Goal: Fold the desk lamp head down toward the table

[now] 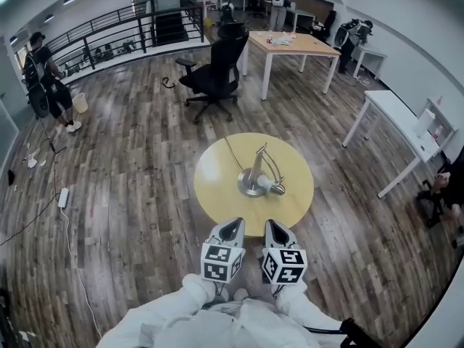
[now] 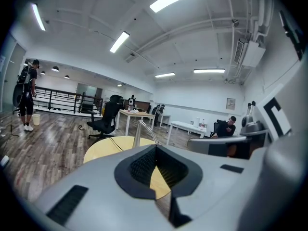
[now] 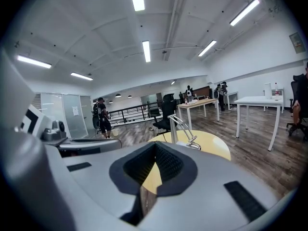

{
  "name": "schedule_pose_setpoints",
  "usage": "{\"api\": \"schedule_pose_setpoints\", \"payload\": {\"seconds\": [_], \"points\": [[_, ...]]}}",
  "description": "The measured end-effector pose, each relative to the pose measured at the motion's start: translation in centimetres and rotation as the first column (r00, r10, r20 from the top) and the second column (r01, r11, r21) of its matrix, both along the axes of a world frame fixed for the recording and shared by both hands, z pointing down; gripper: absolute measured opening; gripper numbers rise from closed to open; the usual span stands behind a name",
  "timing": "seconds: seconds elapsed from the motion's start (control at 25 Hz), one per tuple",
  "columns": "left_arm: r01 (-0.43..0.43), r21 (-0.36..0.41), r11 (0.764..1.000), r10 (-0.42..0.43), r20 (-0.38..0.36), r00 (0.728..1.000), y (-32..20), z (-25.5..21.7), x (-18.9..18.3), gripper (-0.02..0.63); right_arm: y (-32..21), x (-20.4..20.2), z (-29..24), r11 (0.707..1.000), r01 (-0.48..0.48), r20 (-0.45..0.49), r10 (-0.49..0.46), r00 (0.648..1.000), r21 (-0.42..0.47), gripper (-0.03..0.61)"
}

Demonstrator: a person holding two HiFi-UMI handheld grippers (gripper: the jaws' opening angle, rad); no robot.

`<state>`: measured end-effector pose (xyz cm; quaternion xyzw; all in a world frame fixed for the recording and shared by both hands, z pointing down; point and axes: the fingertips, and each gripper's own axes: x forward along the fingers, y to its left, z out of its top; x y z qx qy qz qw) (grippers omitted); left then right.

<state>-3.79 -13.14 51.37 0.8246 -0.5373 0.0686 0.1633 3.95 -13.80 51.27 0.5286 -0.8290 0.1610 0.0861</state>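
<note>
Closest in, the left hand-held gripper [image 1: 232, 225] and the right hand-held gripper [image 1: 276, 227] hang side by side at the near edge of the round yellow worktop [image 1: 217, 191]. Each has its jaws pressed together on nothing, and neither touches the lamp.

Near the middle of the worktop stands the desk lamp [image 1: 259, 167]. Its jointed arm peaks above the round metal base [image 1: 250, 185] and slopes back down. The lamp head [image 1: 278, 188] sits low just beside the base on its right, at or nearly on the surface. The fold looks done or close to it.

If any travel is left, I would open one hand-held gripper and pin the base, then press the upper arm down near its elbow with the other. The push should be slow, so that the light base neither skids nor tips. The cord [image 1: 232, 151] runs off the far edge and should be kept from snagging.

No container sits on the worktop. The only one in sight is a pale bucket [image 1: 80, 103] on the floor far to the left, its contents hidden. Beyond the worktop are a black office chair [image 1: 214, 75] and a wooden desk [image 1: 290, 44].
</note>
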Motion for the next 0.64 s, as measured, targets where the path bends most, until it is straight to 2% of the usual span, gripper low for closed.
{"api": "schedule_pose_setpoints", "payload": {"seconds": [0.64], "points": [[0.033, -0.018, 0.999, -0.033, 0.001, 0.999, -0.8, 0.8, -0.8, 0.002, -1.2, -0.6, 0.7, 1.000, 0.020, 0.028, -0.020, 0.999, -0.014, 0.012]]}}
